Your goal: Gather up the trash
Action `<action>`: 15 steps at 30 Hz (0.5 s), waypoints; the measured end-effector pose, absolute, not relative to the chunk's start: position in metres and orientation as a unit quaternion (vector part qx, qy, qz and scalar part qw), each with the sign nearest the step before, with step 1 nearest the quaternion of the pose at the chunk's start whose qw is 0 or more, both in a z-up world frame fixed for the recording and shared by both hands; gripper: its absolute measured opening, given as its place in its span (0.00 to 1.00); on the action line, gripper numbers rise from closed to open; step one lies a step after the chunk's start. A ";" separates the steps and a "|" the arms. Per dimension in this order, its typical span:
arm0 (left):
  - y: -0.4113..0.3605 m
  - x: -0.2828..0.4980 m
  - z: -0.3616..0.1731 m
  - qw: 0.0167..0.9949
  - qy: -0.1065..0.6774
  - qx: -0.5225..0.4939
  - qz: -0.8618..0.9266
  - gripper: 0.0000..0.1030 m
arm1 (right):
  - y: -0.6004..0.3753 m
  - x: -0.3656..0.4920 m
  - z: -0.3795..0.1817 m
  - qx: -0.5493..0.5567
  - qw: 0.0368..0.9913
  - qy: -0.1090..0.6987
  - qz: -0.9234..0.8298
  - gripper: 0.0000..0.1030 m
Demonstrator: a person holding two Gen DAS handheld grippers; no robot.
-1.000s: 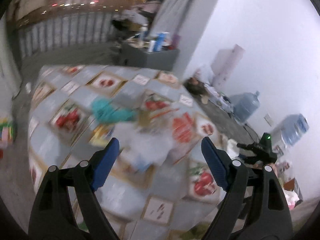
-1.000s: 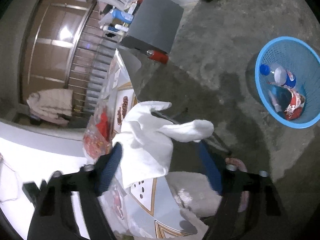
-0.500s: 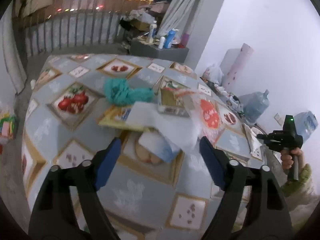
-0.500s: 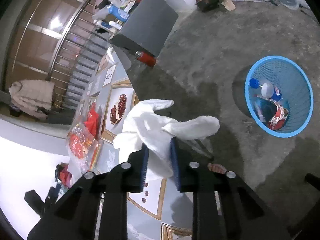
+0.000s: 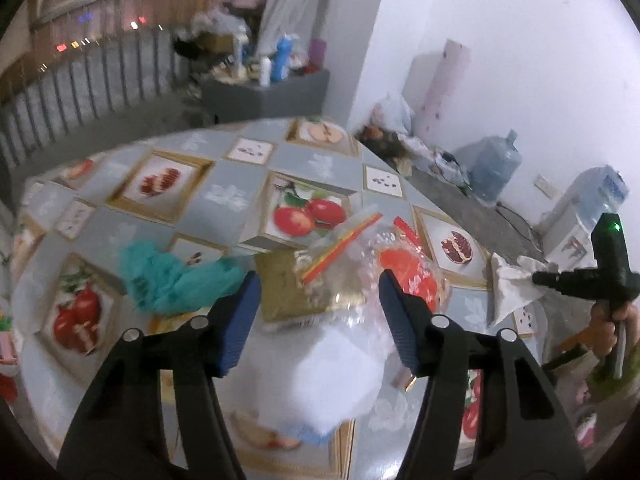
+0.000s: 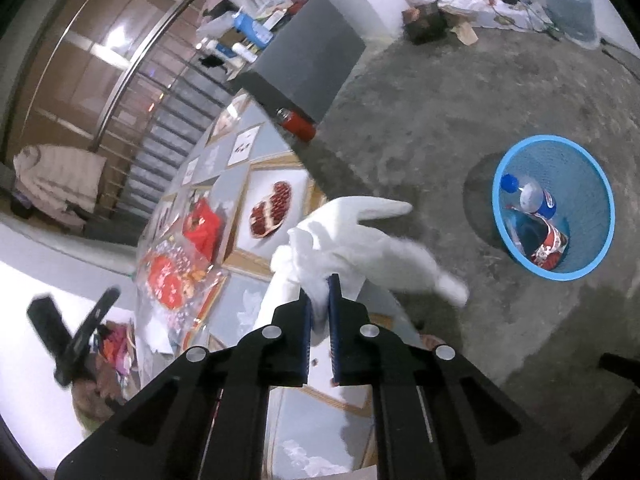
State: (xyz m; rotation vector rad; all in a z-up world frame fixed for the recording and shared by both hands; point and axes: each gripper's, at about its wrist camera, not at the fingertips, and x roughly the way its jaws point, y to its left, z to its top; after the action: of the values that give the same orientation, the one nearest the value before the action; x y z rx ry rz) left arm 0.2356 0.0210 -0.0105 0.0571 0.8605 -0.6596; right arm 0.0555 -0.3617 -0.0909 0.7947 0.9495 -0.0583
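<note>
My right tongs (image 6: 319, 300) are clamped on a white tissue (image 6: 352, 240) — the blue pads pinch its crumpled base, and the loose ends fan out ahead of the tips, lifted clear of the table (image 6: 240, 184). Beyond the table edge, on the concrete floor to the right, stands a blue basket (image 6: 600, 216); a plastic bottle (image 6: 534, 198) and a red wrapper (image 6: 550, 246) lie inside it. The tissue is well apart from the basket, over the table's edge.

My left tongs (image 5: 318, 314) hang spread wide above the table (image 5: 224, 188), gripping nothing. Between the tips lies a heap of trash: a clear plastic bag (image 5: 348, 248) with a red-and-yellow strip, a red packet (image 5: 408, 270) just right of it, and a blurred white wad (image 5: 336, 376) nearest me. A teal cloth (image 5: 172, 276) sits bunched to the left of the heap, by the left pad. Far right in this view, my other hand (image 5: 612, 320) holds the right tongs' handle, the tissue (image 5: 510, 284) showing at the tip.

Far side of the room — a grey cabinet (image 5: 272, 92) carrying bottles, and two water jugs along the white wall.
</note>
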 end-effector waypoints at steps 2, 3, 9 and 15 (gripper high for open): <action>0.013 0.248 -0.017 0.843 0.427 0.029 -0.327 0.55 | -0.354 0.056 -0.089 0.368 0.814 0.450 -0.021 0.08; 0.010 0.253 -0.020 0.838 0.433 0.030 -0.331 0.55 | -0.350 0.057 -0.089 0.366 0.813 0.453 -0.018 0.08; -0.007 0.264 -0.030 0.819 0.451 0.068 -0.348 0.51 | -0.334 0.052 -0.096 0.374 0.804 0.461 -0.015 0.08; -0.014 0.258 -0.032 0.826 0.431 0.122 -0.343 0.37 | -0.327 0.045 -0.100 0.382 0.800 0.462 -0.028 0.08</action>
State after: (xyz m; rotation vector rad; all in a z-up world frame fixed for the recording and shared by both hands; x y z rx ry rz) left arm 0.2585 -0.0142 -0.0322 0.2589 0.9150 -0.7296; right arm 0.0447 -0.3266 -0.1003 0.8198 0.9917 -0.0595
